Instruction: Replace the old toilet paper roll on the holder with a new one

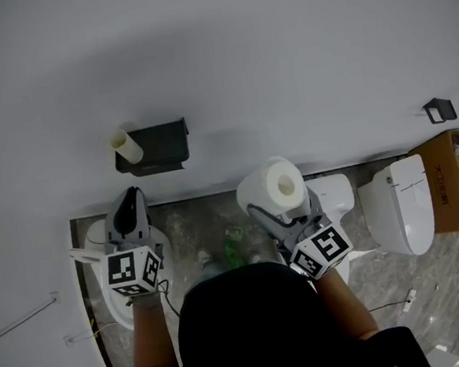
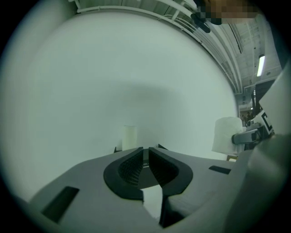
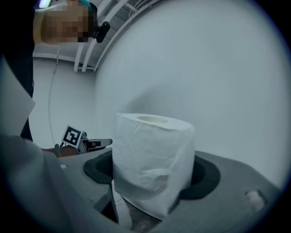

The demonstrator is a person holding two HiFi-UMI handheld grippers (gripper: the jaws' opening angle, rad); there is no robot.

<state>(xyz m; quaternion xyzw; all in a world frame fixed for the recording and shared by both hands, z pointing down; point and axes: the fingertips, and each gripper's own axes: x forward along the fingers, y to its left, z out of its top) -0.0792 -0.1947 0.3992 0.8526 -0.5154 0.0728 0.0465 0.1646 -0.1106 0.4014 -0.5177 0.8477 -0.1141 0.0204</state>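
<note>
A black holder hangs on the white wall with a bare cardboard tube on its left end. My left gripper is just below it, shut and empty. In the left gripper view the tube stands upright right behind the closed jaw tips of the left gripper. My right gripper is shut on a full white toilet paper roll, to the right of the holder and lower. In the right gripper view the roll fills the space between the jaws.
A white toilet and a cardboard box stand at the right. A white fixture lies under my left gripper. A small black bracket is on the wall at far right. A green object lies on the marble floor.
</note>
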